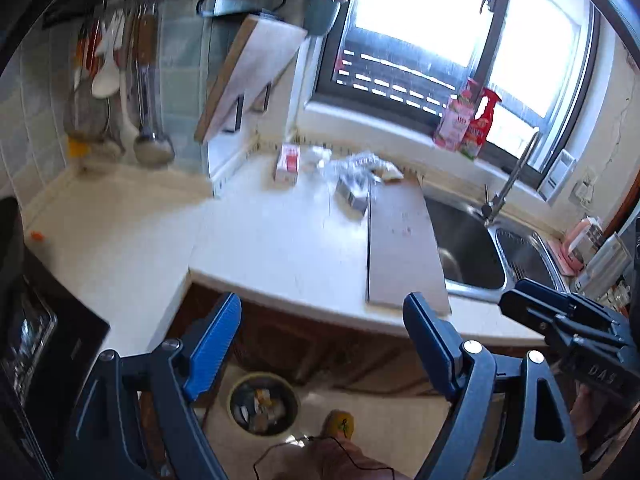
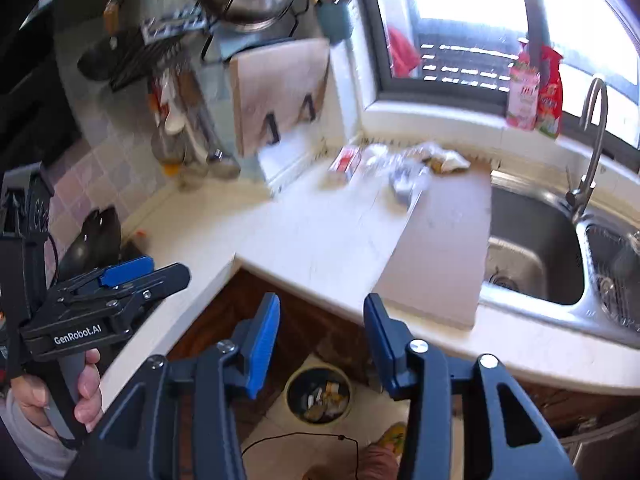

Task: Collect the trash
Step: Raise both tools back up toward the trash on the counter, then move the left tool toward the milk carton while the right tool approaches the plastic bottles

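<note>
Trash lies at the back of the white counter: a red and white carton [image 1: 288, 162] [image 2: 345, 164], crumpled clear plastic wrap [image 1: 354, 166] [image 2: 404, 172], a small grey box [image 1: 352, 196] and a yellowish wrapper [image 1: 390, 172] [image 2: 446, 160]. A round bin [image 1: 263, 404] [image 2: 319, 394] holding some trash stands on the floor below the counter edge. My left gripper [image 1: 322, 344] is open and empty, held above the bin and short of the counter. My right gripper [image 2: 322, 340] is open and empty, also over the bin. Each gripper shows in the other's view, the right one [image 1: 560, 320] and the left one [image 2: 120, 284].
A wooden cutting board [image 1: 400, 244] [image 2: 444, 248] lies beside the steel sink [image 1: 472, 244] [image 2: 536, 264] with its tap [image 2: 588, 152]. Bottles [image 1: 468, 124] stand on the window sill. Utensils [image 1: 120, 92] hang on the tiled wall. A black stove [image 1: 36, 344] is at left.
</note>
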{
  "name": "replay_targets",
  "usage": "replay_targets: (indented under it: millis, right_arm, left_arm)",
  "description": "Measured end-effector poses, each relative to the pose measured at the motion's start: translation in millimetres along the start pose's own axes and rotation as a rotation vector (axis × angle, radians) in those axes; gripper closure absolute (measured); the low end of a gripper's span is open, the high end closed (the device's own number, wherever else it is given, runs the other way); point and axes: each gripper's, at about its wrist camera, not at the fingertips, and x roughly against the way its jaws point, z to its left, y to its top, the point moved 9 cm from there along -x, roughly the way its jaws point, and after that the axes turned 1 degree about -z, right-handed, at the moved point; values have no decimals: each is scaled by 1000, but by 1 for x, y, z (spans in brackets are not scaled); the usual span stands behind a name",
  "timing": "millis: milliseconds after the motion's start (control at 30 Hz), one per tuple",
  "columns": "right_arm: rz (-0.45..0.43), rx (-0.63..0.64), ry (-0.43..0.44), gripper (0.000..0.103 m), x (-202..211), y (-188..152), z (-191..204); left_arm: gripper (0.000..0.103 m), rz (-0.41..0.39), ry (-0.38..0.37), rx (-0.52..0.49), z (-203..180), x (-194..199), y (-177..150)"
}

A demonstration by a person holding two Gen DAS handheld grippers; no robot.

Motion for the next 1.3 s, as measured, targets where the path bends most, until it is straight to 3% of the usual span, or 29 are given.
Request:
replay_targets:
  millis: [133,300,533,667,800,1000,1300]
  right_arm:
    - [-14,-52,32,57,1,48,-26]
    - [-19,-134,86,57,-23,106,-58]
    - [32,-246,170,57,-102,176,-98]
    - [94,-327,205,57,-161,198,-124]
    - [191,-417,248,57,-227,202,-148]
    - [336,-515,289,57,-315,180,-161]
    - [449,-663,331,57,-391,149,-164]
  left_arm:
    - [14,-43,6,-9,-4,-6,45]
    - [13,-83,57,-49,-6,-32,97]
    - [12,-31,100,-75,-13,-125,156]
    - [12,18,112,-67,-14,-187,183]
    - [12,74,144,-61,-10,-252,200]
    - [12,154,198,-83,1,-343,204]
    - [12,228,216,-56,16,-418,204]
